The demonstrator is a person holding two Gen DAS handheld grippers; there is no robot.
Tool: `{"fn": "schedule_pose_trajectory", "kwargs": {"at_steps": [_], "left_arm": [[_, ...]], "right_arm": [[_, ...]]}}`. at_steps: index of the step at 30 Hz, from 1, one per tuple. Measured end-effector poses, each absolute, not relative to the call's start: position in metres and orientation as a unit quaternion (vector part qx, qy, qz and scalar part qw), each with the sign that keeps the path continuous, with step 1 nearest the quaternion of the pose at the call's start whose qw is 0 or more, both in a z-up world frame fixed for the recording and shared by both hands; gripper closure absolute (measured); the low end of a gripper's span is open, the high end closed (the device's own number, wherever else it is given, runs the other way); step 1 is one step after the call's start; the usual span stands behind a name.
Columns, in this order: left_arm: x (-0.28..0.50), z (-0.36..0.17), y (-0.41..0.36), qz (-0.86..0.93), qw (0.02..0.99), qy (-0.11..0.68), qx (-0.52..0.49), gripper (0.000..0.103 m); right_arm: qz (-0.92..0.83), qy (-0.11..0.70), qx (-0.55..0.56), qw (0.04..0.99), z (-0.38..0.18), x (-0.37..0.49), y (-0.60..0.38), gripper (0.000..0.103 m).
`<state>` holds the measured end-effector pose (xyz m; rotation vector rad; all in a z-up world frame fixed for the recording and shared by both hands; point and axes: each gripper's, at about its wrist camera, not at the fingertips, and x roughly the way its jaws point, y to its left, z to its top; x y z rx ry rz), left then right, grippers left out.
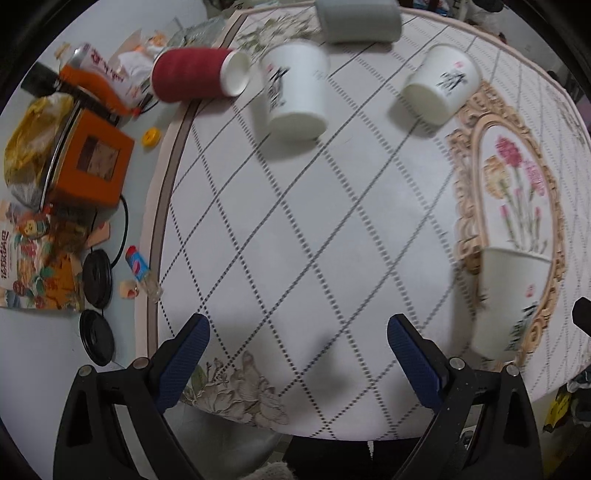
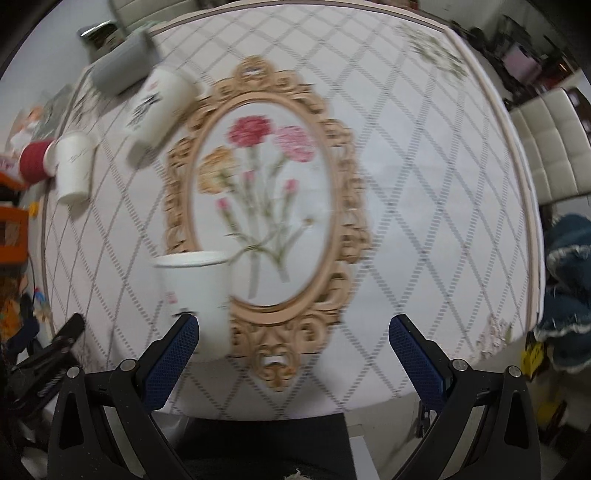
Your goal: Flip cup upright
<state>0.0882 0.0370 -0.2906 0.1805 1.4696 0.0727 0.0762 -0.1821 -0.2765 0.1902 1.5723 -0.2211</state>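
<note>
One paper cup is already stood upright; both claws are held wide open and empty; a toppled cup must be approached next.

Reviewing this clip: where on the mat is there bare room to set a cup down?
Free: the checked stretch between the left gripper and the two lying white cups; also right of the flower frame. Crowded: the far-left corner around the red cup and grey cup.
</note>
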Motion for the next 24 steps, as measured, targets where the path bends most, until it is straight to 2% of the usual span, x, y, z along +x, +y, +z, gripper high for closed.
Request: {"fn": "schedule_pose_trajectory", "kwargs": {"at_steps": [4,11,16,21,24], "left_arm": [[0.087,-0.295,0.05,0.056,0.738,0.666,0.095,0.005],[0.087,-0.302,0.061,0.067,0.738,0.664,0.104,0.001],[0.088,-0.308,0.061,0.061,0.734,0.67,0.098,0.001],[0.088,-0.311,0.055,0.052,0.73,0.674,0.095,0.001],[0.087,-0.312,0.052,0.048,0.727,0.678,0.092,0.001]], "right_arm": [[-0.085,0.71,0.075,0.695,-0.287,0.082,-0.157,0.0],[-0.066,0.725,0.077,0.682,-0.309,0.092,-0.134,0.007],[-0.054,0.739,0.096,0.664,-0.328,0.098,-0.129,0.017],[-0.047,0.75,0.109,0.65,-0.345,0.102,-0.128,0.039],[-0.043,0.746,0.114,0.655,-0.346,0.104,-0.131,0.04]]}}
